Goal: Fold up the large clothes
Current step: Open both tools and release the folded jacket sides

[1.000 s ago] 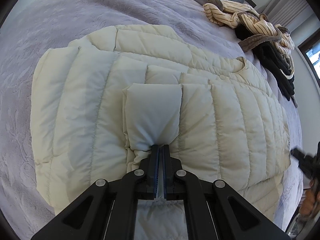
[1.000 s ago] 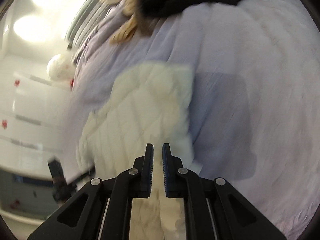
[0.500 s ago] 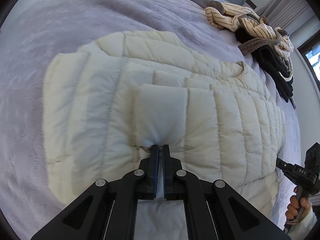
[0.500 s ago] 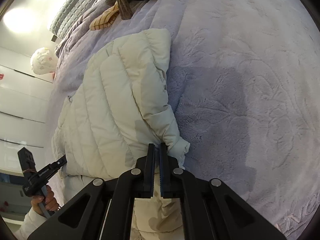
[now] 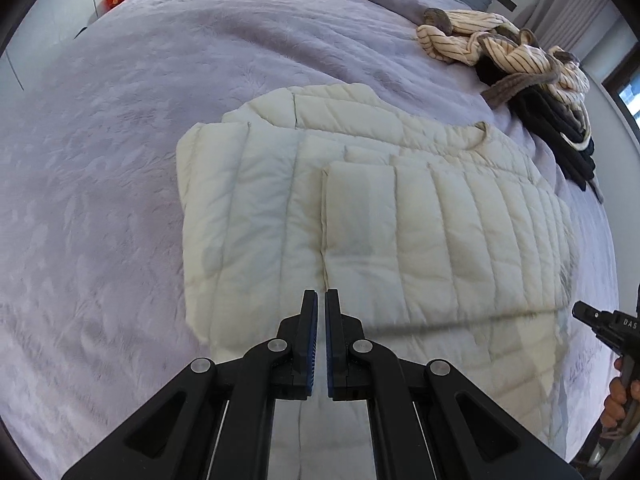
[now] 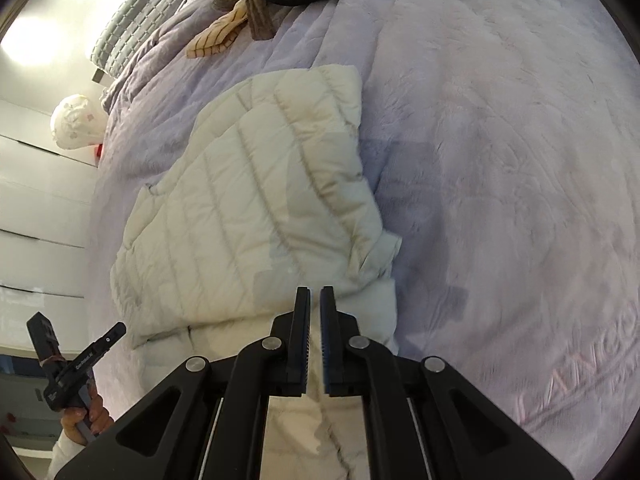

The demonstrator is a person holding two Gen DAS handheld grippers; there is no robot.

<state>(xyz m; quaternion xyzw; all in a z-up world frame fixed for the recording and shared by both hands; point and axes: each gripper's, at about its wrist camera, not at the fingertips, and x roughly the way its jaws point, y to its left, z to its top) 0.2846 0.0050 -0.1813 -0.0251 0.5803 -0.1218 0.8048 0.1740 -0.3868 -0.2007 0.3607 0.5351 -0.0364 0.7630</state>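
Note:
A cream quilted puffer jacket [image 5: 380, 216] lies folded on the lilac bedspread [image 5: 120, 160], a sleeve laid across its top. My left gripper [image 5: 321, 294] hovers over its near edge, jaws nearly closed with a thin gap and nothing between them. In the right wrist view the same jacket [image 6: 256, 208] lies ahead, and my right gripper [image 6: 314, 290] hangs above its near part, jaws almost together and empty. Each gripper shows at the edge of the other's view: the right one [image 5: 608, 328] and the left one [image 6: 80, 364].
A striped cream garment [image 5: 492, 46] and dark clothes [image 5: 560, 128] lie heaped at the far right of the bed. A grey pillow [image 6: 128, 28] and a white round cushion [image 6: 76, 128] sit at the bed's head. White cupboards [image 6: 36, 208] stand beside the bed.
My left gripper let go of the sleeve fold and pulled back from the jacket. My right gripper also drew back and up from the jacket's edge; its jaws parted slightly.

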